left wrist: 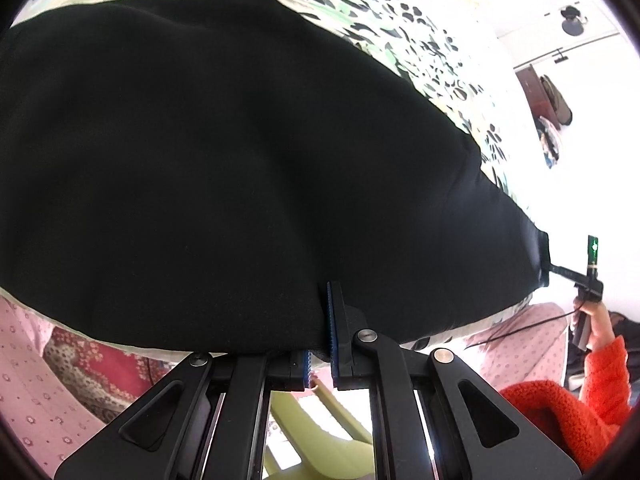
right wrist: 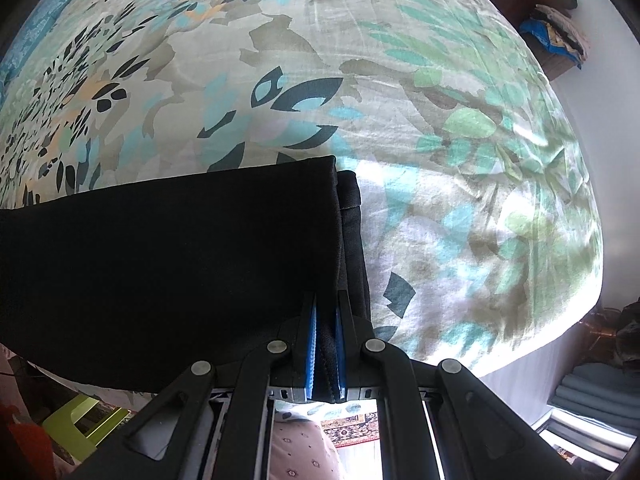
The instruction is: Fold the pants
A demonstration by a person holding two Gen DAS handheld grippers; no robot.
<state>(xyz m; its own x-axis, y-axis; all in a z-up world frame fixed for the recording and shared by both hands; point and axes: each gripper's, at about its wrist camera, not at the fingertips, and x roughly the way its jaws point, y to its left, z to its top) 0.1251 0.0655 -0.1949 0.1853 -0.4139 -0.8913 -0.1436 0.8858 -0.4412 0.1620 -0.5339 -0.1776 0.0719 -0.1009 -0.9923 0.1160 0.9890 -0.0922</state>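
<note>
Your left claw (left wrist: 320, 344) and right claw (right wrist: 325, 344) each clench the near edge of the black cloth pants (right wrist: 168, 264), whose long axis stretches leftward from the right claw across the floral bed sheet (right wrist: 460, 200).

Wrist views, close (shared pants (left wrist: 240, 160))

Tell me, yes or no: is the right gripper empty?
No. The right gripper is shut on the black pants, with the fabric edge pinched between its blue pads.

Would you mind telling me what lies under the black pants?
The black pants lie on a leaf-patterned bedsheet, visible all around them. Whatever sits directly beneath the fabric is covered and cannot be seen.
</note>
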